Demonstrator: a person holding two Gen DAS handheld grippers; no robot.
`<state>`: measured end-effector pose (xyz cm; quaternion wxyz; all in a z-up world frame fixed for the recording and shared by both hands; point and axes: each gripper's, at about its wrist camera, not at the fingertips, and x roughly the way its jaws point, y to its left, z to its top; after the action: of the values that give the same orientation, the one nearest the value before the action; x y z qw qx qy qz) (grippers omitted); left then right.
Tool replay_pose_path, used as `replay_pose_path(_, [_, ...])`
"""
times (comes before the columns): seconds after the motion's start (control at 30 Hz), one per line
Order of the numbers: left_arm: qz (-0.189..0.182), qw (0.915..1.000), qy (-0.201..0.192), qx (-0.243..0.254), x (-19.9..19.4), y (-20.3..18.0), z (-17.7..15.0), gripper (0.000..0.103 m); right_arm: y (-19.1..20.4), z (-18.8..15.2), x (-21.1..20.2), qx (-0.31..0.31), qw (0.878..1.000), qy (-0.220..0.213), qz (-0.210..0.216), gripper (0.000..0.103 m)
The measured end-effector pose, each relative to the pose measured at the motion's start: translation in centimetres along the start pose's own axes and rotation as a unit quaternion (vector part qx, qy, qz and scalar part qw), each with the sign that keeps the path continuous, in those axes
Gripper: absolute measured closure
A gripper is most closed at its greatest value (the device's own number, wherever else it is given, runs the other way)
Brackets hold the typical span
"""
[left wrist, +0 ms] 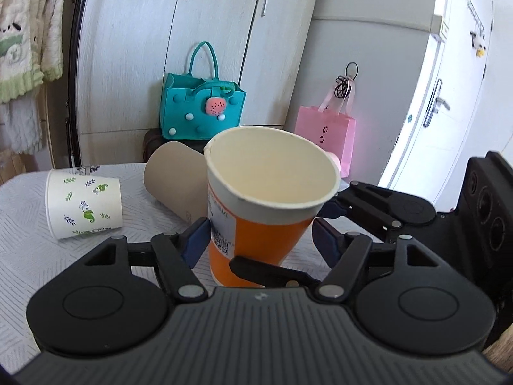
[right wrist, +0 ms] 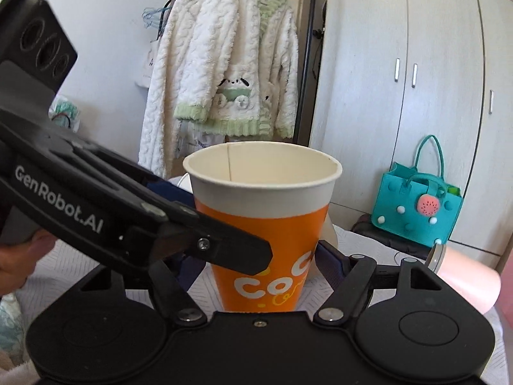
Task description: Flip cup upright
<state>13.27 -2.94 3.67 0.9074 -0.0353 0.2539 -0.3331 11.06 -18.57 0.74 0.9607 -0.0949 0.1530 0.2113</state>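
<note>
An orange and white paper cup (left wrist: 266, 221) stands upright, mouth up, on the white table; it also fills the middle of the right wrist view (right wrist: 266, 240). My left gripper (left wrist: 261, 235) has its blue pads on both sides of the cup, the left pad touching, the right pad a small gap away. My right gripper (right wrist: 256, 266) straddles the cup from another side, its right finger (right wrist: 330, 263) against the wall. The left gripper's arm crosses its left finger.
A leaf-printed paper cup (left wrist: 85, 203) and a brown paper cup (left wrist: 174, 178) lie on their sides on the tablecloth (left wrist: 29, 256). A pink cup (right wrist: 465, 279) lies at the right. A teal bag (left wrist: 202, 109), pink bag (left wrist: 325, 134) and wardrobe stand behind.
</note>
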Motion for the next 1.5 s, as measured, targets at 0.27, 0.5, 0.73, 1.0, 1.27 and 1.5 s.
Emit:
replay_pose_path(0.27, [-0.005, 1.0000, -0.001, -0.008, 0.4, -0.1, -0.6, 0.034, -0.8, -0.4, -0.2, 0.032, 0.999, 0.004, 0.005, 0.024])
replay_pose_path(0.5, [-0.007, 0.9999, -0.010, -0.010, 0.0, -0.6, -1.1, 0.031, -0.4, -0.7, -0.4, 0.028, 1.000, 0.004, -0.006, 0.020])
replay_pose_path(0.73, [0.002, 0.9997, -0.024, -0.011, -1.6, -0.9, -1.1, 0.030, -0.8, -0.9, -1.3, 0.045, 0.999, -0.002, -0.024, 0.016])
replay_pose_path(1.0, [0.038, 0.9984, -0.034, -0.024, -4.3, -1.5, -2.1, 0.026, 0.3, -1.2, -4.2, 0.048, 0.998, -0.007, -0.046, 0.016])
replay_pose_path(1.27, [0.080, 0.9954, -0.046, -0.027, -8.2, -3.1, -4.1, 0.022, 2.1, -1.5, -8.9, 0.076, 0.994, -0.019, -0.082, 0.016])
replay_pose_path(1.5, [0.131, 0.9897, -0.054, -0.015, -11.0, -4.6, -5.7, 0.019, 3.8, -1.9, -12.3, 0.080, 0.990, -0.011, -0.118, 0.014])
